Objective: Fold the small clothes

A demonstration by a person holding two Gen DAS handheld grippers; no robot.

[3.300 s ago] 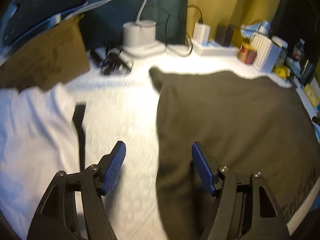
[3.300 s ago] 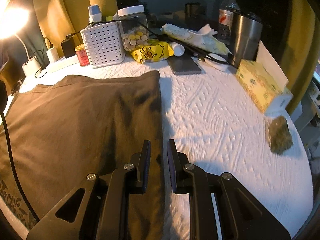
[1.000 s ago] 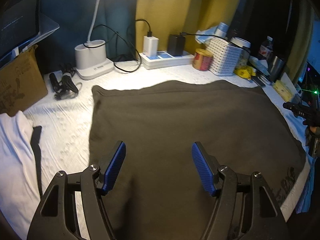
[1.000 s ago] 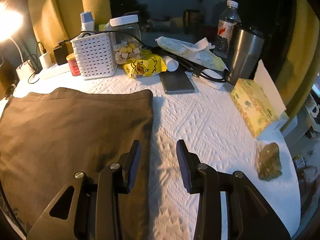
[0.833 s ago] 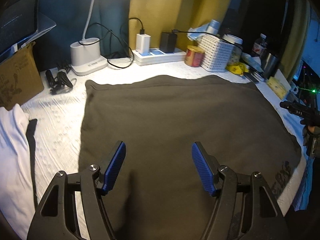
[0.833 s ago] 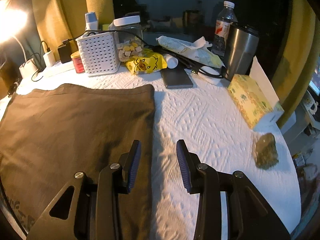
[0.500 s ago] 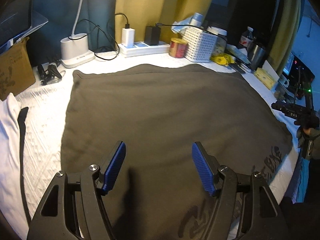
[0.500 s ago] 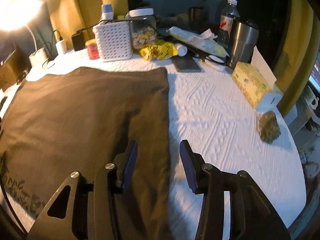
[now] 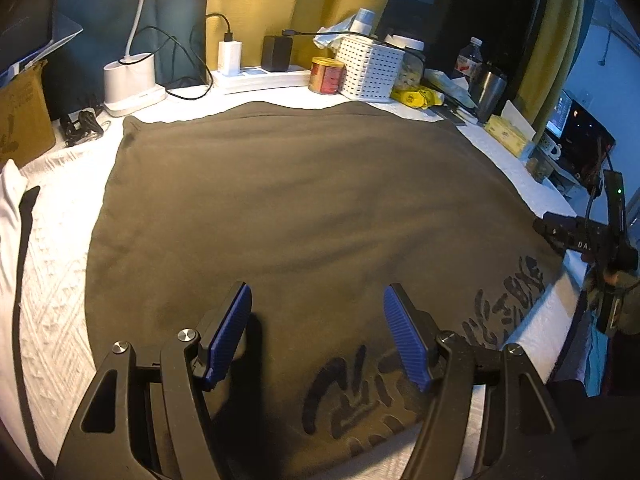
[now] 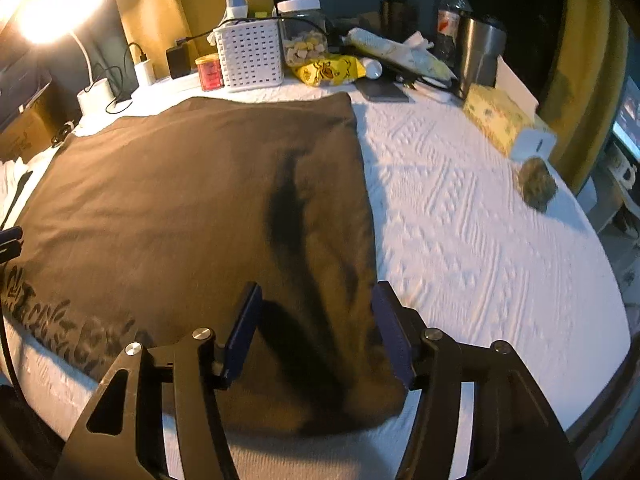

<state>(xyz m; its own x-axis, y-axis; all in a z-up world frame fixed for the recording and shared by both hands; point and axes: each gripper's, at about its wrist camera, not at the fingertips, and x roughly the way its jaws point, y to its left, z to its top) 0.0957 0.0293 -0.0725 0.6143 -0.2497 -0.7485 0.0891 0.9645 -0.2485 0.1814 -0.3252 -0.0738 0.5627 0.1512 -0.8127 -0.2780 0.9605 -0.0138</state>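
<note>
- a dark brown shirt [image 9: 304, 216] is spread flat on the white textured cloth [image 10: 472, 232] that covers the counter, with dark printed lettering [image 9: 420, 360] along its near edge.
- the left gripper [image 9: 318, 334] is held above the near part of the shirt; its jaws are released and spread wide, with only the fabric below seen between the blue pads [image 9: 226, 334], which grasp nothing.
- the right gripper [image 10: 316, 334] is held over the shirt's near right corner; its jaws are opening, the shirt's right edge is seen below the gap, and no pad presses on it.
- in the left wrist view the right gripper is seen at the far right edge, just beyond the shirt's right side.
- along the far edge of the counter are seen a white lamp base [image 9: 130, 82], a power strip [image 9: 260, 78] with chargers, a red tin [image 9: 326, 76], a white basket [image 10: 250, 56], a jar [image 10: 306, 30], a yellow packet [image 10: 330, 70], a water bottle [image 10: 448, 20] and a steel cup [image 10: 480, 54].
- a tissue box [image 10: 500, 116] and a small dark lump [image 10: 536, 184] lie to the right, well apart from the shirt.
- white fabric [image 9: 10, 216] lies at the left edge.
</note>
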